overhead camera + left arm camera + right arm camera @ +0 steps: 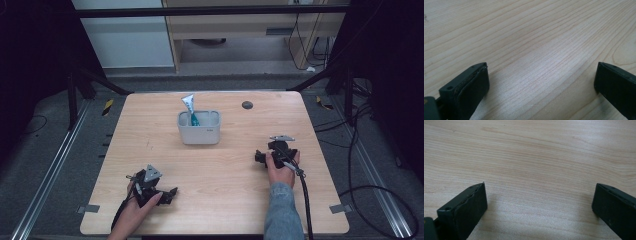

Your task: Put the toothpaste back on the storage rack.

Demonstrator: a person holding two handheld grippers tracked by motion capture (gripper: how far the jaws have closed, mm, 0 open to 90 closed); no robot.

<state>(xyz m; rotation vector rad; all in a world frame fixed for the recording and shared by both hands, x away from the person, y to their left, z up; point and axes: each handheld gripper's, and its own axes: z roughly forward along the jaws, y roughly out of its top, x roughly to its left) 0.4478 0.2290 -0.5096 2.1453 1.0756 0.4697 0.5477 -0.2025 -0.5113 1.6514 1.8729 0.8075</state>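
Both grippers are held with jaws spread wide over bare table (220, 165): left gripper (167, 194) at lower left, right gripper (259, 156) at centre right. A white holder (199, 134) with a tube (189, 105) is seen at upper centre.

no readable text or labels anywhere

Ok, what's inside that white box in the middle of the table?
The white box has two compartments. A tube stands tilted in the left one, its top sticking out. The right one looks empty, but its bottom is hidden by the walls.
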